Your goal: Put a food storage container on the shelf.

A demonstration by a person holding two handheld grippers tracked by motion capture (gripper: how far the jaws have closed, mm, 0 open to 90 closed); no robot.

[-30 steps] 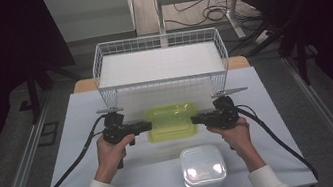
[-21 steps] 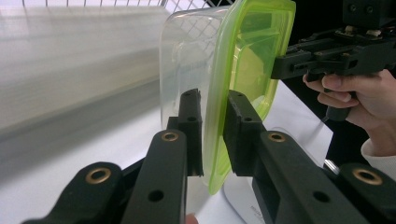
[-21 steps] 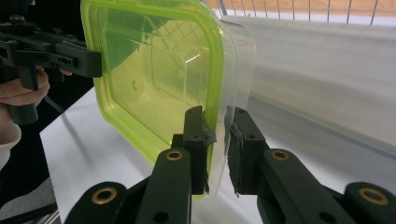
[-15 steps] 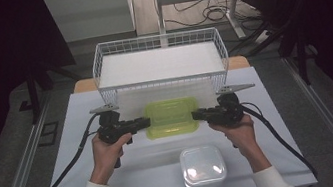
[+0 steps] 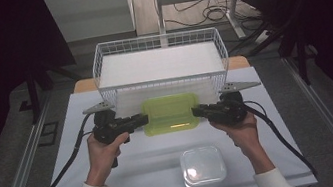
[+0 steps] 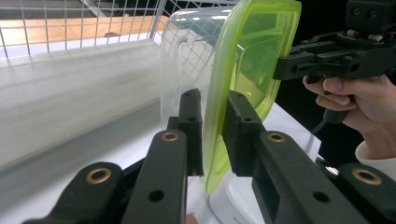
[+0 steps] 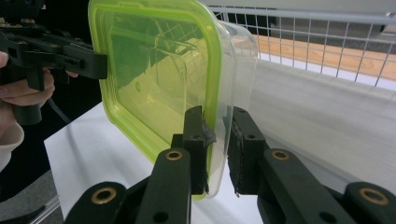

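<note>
A clear plastic container with a lime-green lid hangs above the table, in front of the wire basket. My left gripper is shut on the lid's left rim and my right gripper on its right rim. In the left gripper view the black jaws pinch the green rim edge-on, with the container standing on its side and the other gripper beyond it. The right gripper view shows its jaws clamped over rim and clear wall of the container, the left gripper at the far side.
A white wire basket with a white liner stands just behind the container at the table's back. A second clear container with a clear lid sits on the white table cover near the front edge, between the forearms.
Both grippers have risen with the green-lidded container between them and carried it a little toward the wire basket. The clear container at the front has stayed put.
</note>
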